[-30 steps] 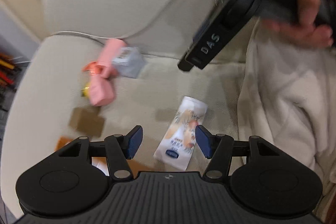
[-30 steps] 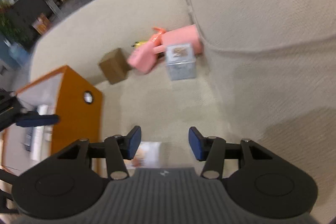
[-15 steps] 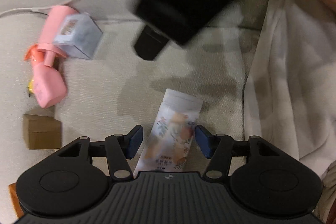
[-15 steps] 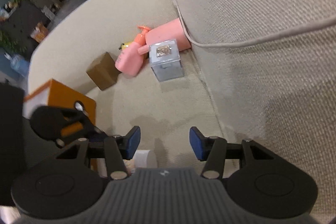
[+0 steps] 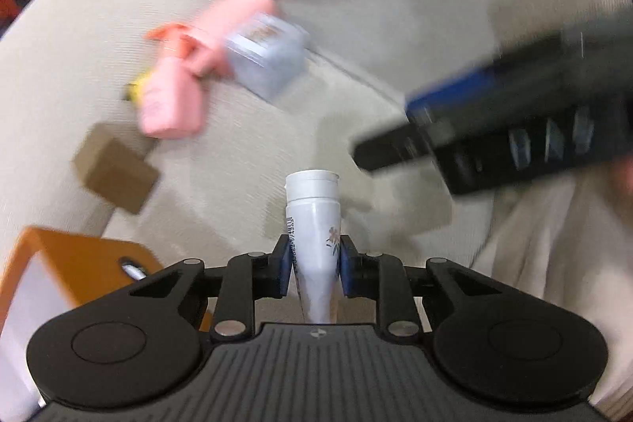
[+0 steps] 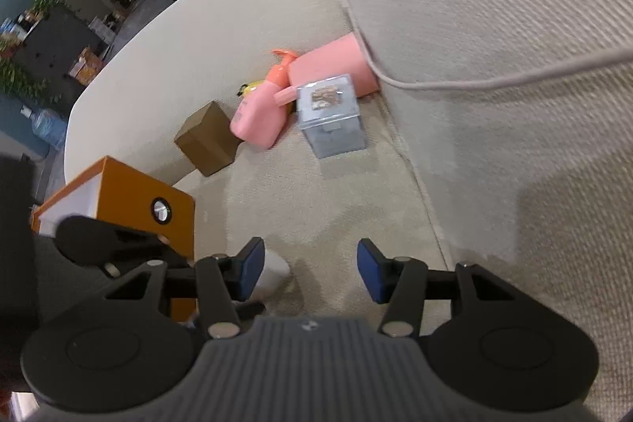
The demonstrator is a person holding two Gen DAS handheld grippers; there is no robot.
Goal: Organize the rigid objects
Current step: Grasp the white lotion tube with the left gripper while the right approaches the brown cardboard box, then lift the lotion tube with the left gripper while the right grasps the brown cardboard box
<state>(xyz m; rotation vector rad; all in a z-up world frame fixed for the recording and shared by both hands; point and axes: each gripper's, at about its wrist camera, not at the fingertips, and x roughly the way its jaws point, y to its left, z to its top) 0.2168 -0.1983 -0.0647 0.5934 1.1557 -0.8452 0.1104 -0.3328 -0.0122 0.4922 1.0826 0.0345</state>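
My left gripper [image 5: 312,269] is shut on a white tube [image 5: 314,224] with a flower print, cap pointing away, lifted above the beige sofa seat [image 5: 237,161]. The tube's cap also shows in the right wrist view [image 6: 273,273], beside the left gripper's body [image 6: 103,244]. My right gripper [image 6: 310,273] is open and empty above the seat; it shows blurred at the right of the left wrist view. On the seat lie a pink pump bottle [image 6: 259,115], a pink box [image 6: 328,66], a pale blue box [image 6: 330,115] and a brown carton [image 6: 207,139].
An orange box [image 6: 134,200] with a white inside and a metal stud stands at the sofa's front left. A cream blanket [image 5: 546,244] lies on the right of the seat. The backrest [image 6: 494,6] rises behind. Room furniture shows beyond the armrest.
My left gripper has closed on the white tube and lifted it off the seat. The right gripper has drifted a little; its jaws stay open.
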